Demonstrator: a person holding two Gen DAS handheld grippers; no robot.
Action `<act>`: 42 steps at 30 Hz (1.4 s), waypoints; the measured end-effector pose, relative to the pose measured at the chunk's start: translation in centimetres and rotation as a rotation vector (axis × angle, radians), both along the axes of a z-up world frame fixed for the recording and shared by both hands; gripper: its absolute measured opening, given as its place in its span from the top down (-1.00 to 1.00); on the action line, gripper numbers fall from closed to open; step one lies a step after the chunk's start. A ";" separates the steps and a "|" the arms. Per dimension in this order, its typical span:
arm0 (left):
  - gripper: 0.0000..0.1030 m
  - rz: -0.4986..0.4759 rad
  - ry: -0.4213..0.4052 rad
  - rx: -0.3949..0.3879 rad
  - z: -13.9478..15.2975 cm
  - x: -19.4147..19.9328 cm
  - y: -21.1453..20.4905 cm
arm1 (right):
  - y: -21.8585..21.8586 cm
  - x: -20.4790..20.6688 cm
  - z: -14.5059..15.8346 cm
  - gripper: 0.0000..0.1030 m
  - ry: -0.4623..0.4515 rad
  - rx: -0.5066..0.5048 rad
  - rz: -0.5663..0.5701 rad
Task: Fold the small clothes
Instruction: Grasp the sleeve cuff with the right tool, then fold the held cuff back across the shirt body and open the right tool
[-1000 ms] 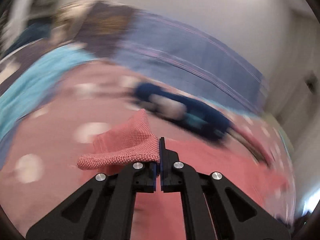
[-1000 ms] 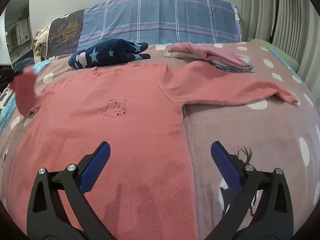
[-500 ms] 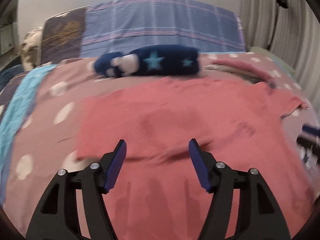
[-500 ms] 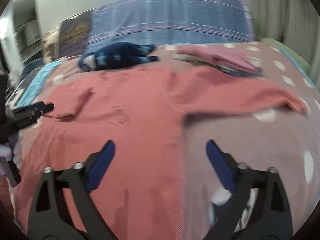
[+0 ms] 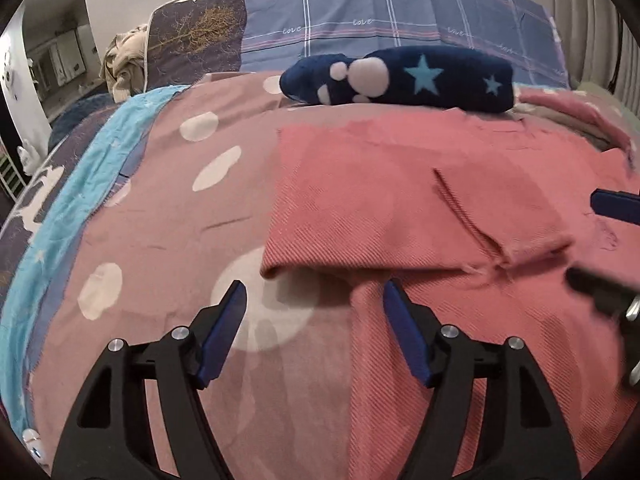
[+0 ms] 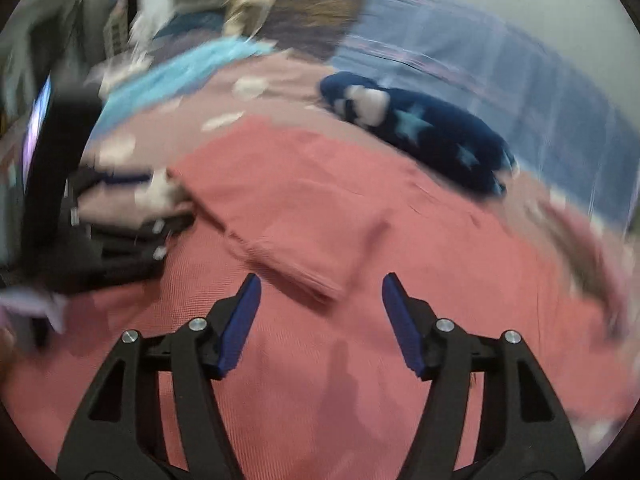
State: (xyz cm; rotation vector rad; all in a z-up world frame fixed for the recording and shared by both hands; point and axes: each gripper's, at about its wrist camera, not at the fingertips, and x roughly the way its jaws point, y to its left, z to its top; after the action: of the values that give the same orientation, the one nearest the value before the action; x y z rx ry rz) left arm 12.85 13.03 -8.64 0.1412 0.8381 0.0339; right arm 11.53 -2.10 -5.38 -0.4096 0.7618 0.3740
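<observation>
Left gripper jaws spread wide, nothing in them, hovering over the bedspread just at the left side of the pink sweater. Sweater lies flat mid-bed, its left sleeve folded across the chest, cuff toward the middle. Right gripper also wide and empty, above the sweater's lower body, fingers aimed at the folded cuff; view blurred. Navy star-print garment near the head edge by the plaid pillow; folded pink clothes at right edge
</observation>
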 end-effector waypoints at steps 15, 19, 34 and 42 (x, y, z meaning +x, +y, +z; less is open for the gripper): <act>-0.71 0.056 0.017 -0.016 -1.0 0.7 0.5 | -18.6 2.2 -1.1 0.77 0.294 0.595 -0.508; -0.72 0.059 0.016 -0.005 -1.1 0.8 0.4 | -19.9 2.2 -1.8 0.26 0.346 0.663 -0.484; -0.80 0.072 0.021 -0.017 -1.2 0.9 0.8 | 0.6 4.5 -1.5 0.93 -0.015 -0.065 -0.150; -0.80 0.071 0.027 -0.031 -1.3 1.0 0.9 | -21.1 2.9 0.1 0.90 0.200 0.669 -0.547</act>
State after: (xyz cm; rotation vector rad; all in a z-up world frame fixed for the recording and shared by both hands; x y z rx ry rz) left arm 13.85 13.96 -9.98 0.0826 0.8696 0.0859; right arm 14.39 -23.17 -5.24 0.4685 0.8576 0.1352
